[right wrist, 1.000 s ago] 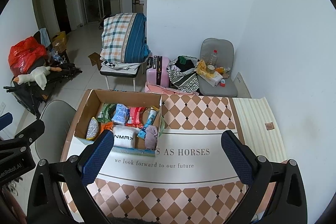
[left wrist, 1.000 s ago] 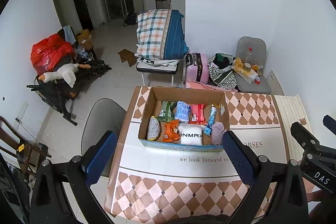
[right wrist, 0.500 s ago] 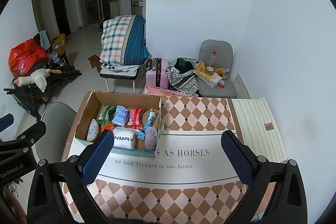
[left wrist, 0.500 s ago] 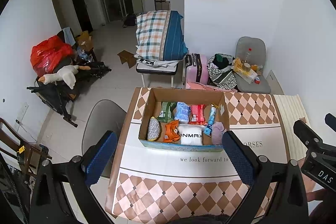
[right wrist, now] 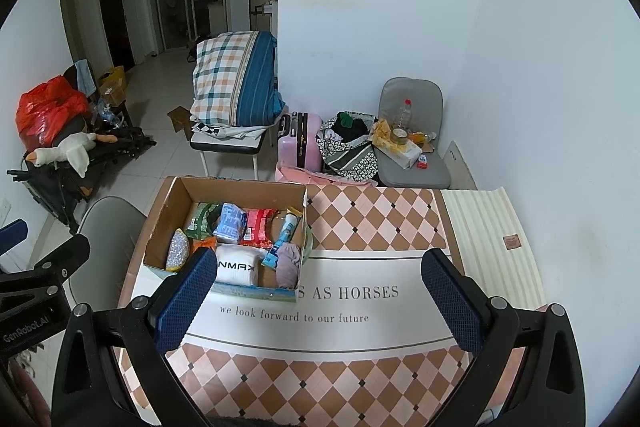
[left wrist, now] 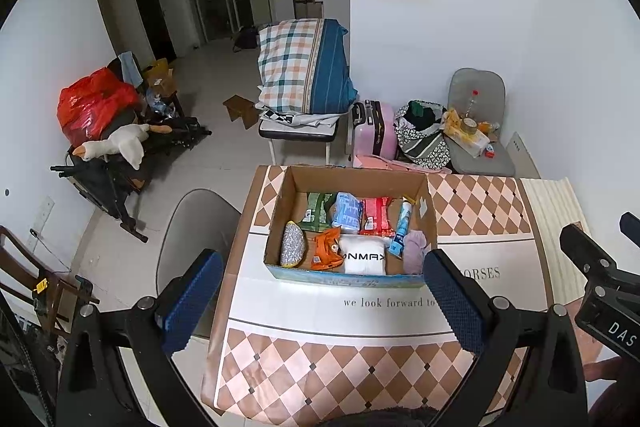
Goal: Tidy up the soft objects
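Tablecloth (left wrist: 400, 307) in a diamond check carried one cardboard box (left wrist: 348, 277), sitting toward its left side, and nothing soft lay loose outside it, so the sorting looked close to done. Inside sat packets, a white roll (left wrist: 363, 259) and a mauve cloth (left wrist: 414, 251), packed neatly. Left gripper (left wrist: 320, 297) and right gripper (right wrist: 316, 301) hovered spread wide, holding nothing.

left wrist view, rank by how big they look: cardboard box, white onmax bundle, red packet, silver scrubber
1. cardboard box
2. white onmax bundle
3. red packet and silver scrubber: look alike in size, and the packet lies farther back, so unranked.
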Motion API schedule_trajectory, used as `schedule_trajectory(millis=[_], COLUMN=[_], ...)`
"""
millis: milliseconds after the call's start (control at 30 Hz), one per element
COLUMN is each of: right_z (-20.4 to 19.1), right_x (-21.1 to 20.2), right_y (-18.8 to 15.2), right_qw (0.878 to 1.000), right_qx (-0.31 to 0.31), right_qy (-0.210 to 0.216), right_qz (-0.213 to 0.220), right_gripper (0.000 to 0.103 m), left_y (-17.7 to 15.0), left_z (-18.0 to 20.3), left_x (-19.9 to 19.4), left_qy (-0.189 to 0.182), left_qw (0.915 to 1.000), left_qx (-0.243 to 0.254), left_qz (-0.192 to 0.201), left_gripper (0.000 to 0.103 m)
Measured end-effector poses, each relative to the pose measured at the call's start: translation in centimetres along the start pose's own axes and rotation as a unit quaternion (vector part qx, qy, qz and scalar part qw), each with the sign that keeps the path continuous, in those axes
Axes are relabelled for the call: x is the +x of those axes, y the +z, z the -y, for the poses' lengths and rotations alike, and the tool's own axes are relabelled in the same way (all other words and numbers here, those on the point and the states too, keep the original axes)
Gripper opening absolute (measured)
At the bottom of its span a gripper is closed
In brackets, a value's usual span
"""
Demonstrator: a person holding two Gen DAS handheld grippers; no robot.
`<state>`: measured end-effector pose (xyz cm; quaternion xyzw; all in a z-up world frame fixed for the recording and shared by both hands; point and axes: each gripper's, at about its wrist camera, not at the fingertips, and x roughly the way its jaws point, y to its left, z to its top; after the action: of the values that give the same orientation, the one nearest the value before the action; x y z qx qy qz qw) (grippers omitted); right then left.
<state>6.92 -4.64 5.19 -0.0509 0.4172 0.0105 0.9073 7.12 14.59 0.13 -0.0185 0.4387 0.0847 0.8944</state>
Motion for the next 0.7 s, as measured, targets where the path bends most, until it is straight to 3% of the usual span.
schedule_trajectory(millis=[700], right_z=[-0.69], right_x=[-0.05], right_y=[-0.04], right_qw=[1.0], right_qx=[-0.006], right_qy=[0.005], right_qz=[-0.003], right_gripper=[0.103], left_y=[-0.38], left_z=[-0.88], left_x=[0.39], left_qy=[-0.005], left_qw=[1.0], left_qx=[0.007], left_qz=[-0.001], left_gripper=[0.103])
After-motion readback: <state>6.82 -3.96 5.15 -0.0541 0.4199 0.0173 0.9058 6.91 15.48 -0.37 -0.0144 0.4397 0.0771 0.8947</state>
